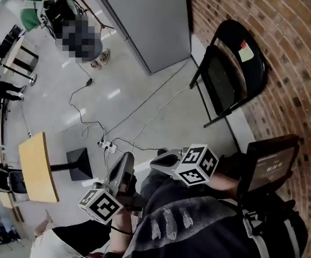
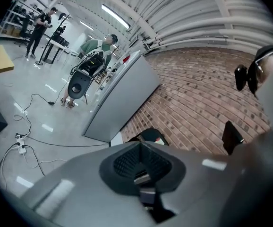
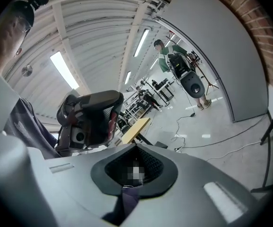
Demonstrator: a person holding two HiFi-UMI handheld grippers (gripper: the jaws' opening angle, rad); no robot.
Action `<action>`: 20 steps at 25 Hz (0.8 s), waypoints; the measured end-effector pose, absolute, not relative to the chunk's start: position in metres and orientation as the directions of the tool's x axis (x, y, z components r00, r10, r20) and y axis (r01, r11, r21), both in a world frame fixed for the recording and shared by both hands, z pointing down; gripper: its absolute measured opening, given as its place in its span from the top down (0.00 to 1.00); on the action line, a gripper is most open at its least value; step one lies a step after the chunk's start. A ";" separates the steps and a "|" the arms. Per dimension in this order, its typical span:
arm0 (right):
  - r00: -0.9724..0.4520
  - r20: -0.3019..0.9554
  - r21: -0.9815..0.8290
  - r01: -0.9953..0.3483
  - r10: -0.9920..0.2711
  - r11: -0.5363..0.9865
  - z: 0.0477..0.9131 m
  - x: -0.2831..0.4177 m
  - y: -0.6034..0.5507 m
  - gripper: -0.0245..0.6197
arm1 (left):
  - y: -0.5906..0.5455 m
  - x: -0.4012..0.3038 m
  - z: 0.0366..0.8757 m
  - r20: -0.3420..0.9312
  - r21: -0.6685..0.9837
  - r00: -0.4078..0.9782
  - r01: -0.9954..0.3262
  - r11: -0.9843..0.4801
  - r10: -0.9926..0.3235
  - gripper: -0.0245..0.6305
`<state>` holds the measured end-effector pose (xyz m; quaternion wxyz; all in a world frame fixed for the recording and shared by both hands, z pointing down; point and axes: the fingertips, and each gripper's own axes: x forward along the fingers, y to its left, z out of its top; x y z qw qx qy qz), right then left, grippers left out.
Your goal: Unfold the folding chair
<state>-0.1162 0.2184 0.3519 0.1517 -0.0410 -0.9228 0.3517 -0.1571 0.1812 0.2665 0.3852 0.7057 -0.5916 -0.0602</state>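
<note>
A: Cables [image 1: 85, 123] on the floor [image 1: 128, 85] at the left, and then?

B: Then the left hand-held gripper [image 2: 145, 176], clenched on nothing and held low. Just right of it is the right hand-held gripper [image 3: 132, 178], jaws likewise pressed together and empty.

A: And the chair [image 1: 226, 78]?

B: Farther right, well apart from both. It leans on the brick wall [image 1: 287, 42], past the grey panel [image 1: 145, 20]. It looks folded, seat up against the back.

A: So which step is this?

B: The approach, I'd judge. None of the unfolding is done.

A: And next?

B: Closing the gap comes first. Then both pairs of jaws must part. I reckon one takes the top rail of the back and the other the seat's front edge. That way the seat can swing down while the frame is steadied off the wall.
</note>
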 end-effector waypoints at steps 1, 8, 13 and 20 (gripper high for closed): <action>-0.951 0.253 -0.663 -0.035 0.180 0.748 0.352 -0.115 0.218 0.96 | 0.178 -0.155 0.268 0.375 0.616 0.302 -0.788 -0.008 -0.876 0.96; -0.943 0.313 -0.634 -0.117 0.116 0.764 0.359 -0.109 0.211 0.96 | 0.166 -0.152 0.282 0.375 0.655 0.385 -0.754 -0.053 -0.843 0.96; -0.933 0.358 -0.639 -0.213 0.040 0.739 0.370 -0.097 0.198 0.96 | 0.153 -0.144 0.290 0.349 0.677 0.451 -0.727 -0.112 -0.821 0.96; -0.913 0.400 -0.601 -0.195 0.081 0.775 0.372 -0.156 0.208 0.96 | 0.169 -0.203 0.298 0.326 0.696 0.425 -0.712 -0.090 -0.844 0.96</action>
